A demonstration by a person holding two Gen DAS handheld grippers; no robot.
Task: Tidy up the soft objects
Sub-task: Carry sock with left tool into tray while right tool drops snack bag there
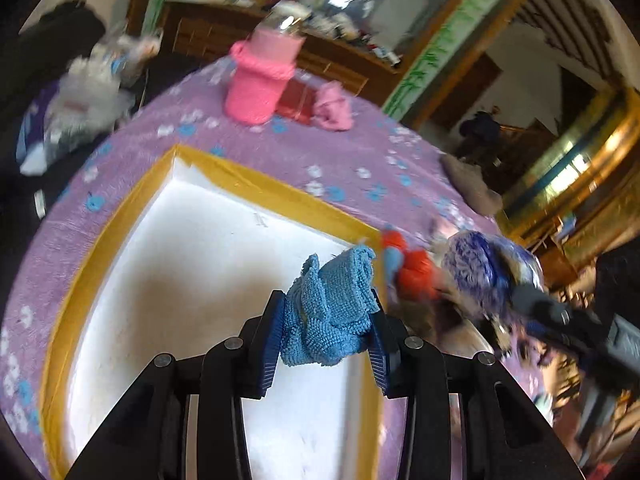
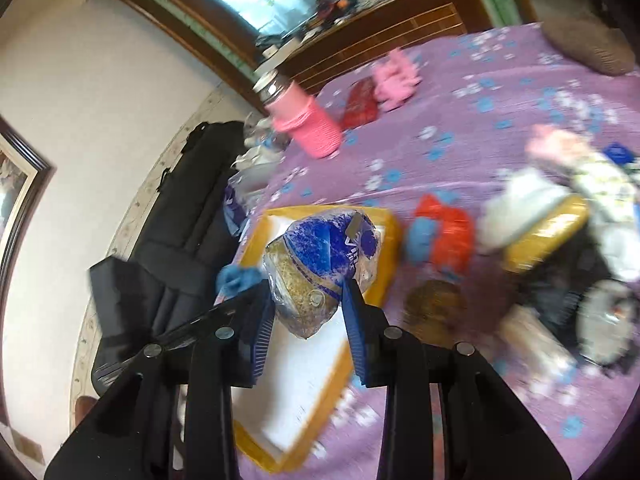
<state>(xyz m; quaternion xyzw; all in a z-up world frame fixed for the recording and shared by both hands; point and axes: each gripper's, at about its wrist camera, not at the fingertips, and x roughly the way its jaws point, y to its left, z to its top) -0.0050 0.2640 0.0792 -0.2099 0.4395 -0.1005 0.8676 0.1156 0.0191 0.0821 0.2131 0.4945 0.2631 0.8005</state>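
In the left wrist view my left gripper (image 1: 326, 320) is shut on a bunched blue microfibre cloth (image 1: 332, 304), held over the white inside of a yellow-rimmed box (image 1: 280, 196). To its right my right gripper (image 1: 536, 300) comes in with a blue and white plastic packet (image 1: 480, 268). In the right wrist view my right gripper (image 2: 308, 308) is shut on that packet (image 2: 320, 268), blue on top and gold-brown below, above the yellow-rimmed box (image 2: 384, 276). The blue cloth (image 2: 238, 280) peeks out at the left finger. An orange and blue soft item (image 2: 444, 236) lies on the purple cover just right of the box.
A purple flowered cover (image 1: 320, 152) spreads over the surface. At its far side stand a bottle in a pink knit sleeve (image 1: 260, 80), a red packet (image 1: 296, 100) and a pink cloth (image 1: 334, 108). A brown cushion (image 2: 588, 44) lies far right. Mixed items (image 2: 560, 208) crowd the right.
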